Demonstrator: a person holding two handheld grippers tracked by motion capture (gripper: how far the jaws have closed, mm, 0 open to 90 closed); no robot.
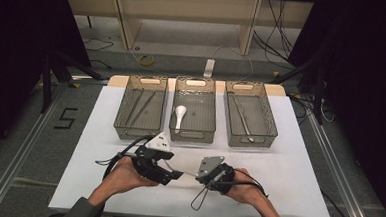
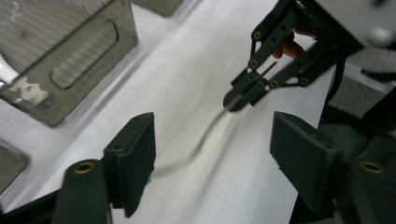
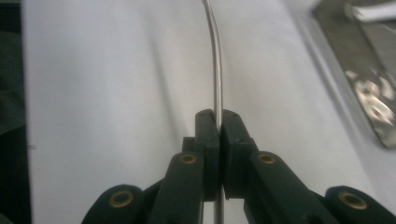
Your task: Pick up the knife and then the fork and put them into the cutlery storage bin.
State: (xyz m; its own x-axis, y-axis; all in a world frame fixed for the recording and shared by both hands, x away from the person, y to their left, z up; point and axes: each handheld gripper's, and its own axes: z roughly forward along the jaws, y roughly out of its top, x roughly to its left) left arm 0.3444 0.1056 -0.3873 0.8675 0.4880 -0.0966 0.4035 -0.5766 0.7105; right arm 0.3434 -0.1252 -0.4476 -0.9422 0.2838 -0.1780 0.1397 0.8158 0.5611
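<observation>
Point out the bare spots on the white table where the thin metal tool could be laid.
The white table is bare right of the right tray, left of the left tray, and along its near right edge. The middle front is crowded by the left gripper and the right gripper, which is shut on the metal tool.

Black digit "5" point(image 1: 66, 118) marked on grey floor left of table; no other readable text.
</observation>
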